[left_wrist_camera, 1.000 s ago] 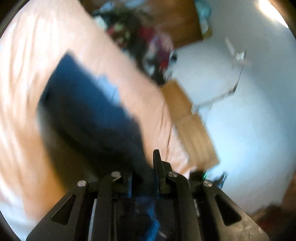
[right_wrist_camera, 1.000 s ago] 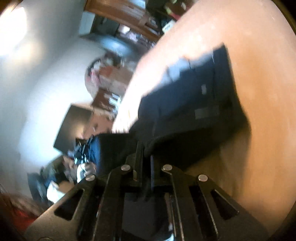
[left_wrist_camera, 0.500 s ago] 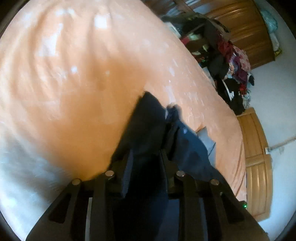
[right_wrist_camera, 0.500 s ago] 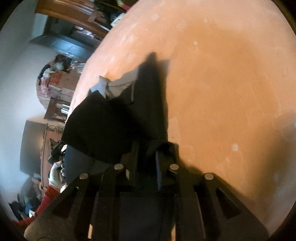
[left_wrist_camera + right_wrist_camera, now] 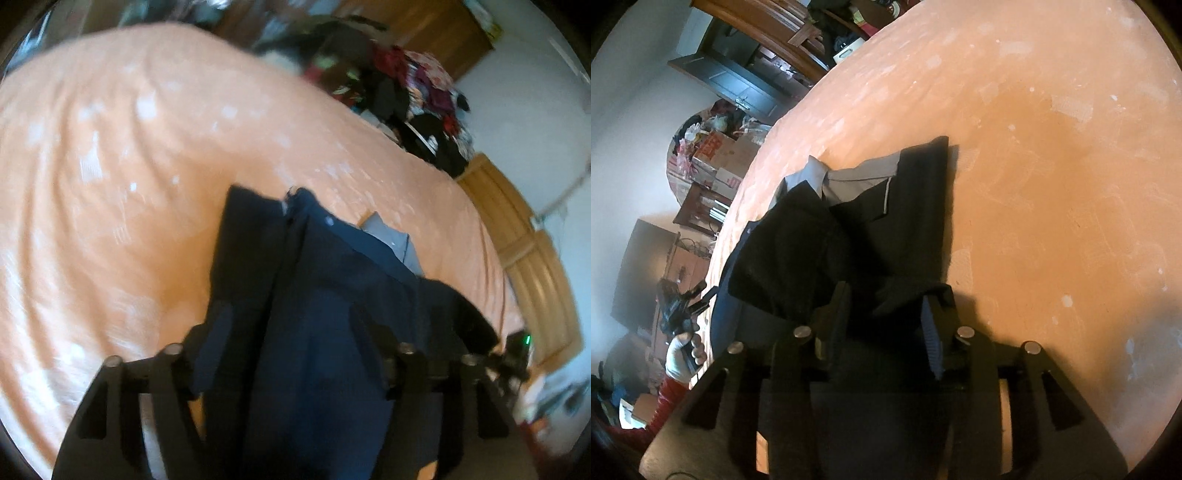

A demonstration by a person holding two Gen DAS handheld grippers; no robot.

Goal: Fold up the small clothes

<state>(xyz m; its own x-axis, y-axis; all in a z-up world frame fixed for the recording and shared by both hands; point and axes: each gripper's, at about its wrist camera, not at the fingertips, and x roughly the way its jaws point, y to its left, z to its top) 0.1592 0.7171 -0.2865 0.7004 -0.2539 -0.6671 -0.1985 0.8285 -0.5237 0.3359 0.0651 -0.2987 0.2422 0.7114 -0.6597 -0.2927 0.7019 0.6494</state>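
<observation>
Change: both claws, clamped on cloth half a second ago, are now spreading apart.
Left wrist: left claw is standing open over the navy garment, which is lying on the orange bedspread.
Right wrist: right claw is gaping, cloth lying loose between its fingers.
Advice: withdrawing straight back should avoid dragging the fold.

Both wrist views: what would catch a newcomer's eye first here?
A dark navy garment with a grey panel lies crumpled on the wide orange bedspread, right in front of both grippers. The right gripper stands open over its near edge; the left gripper is open too, cloth draped between its fingers. A heap of clothes sits beyond the bed.
</observation>
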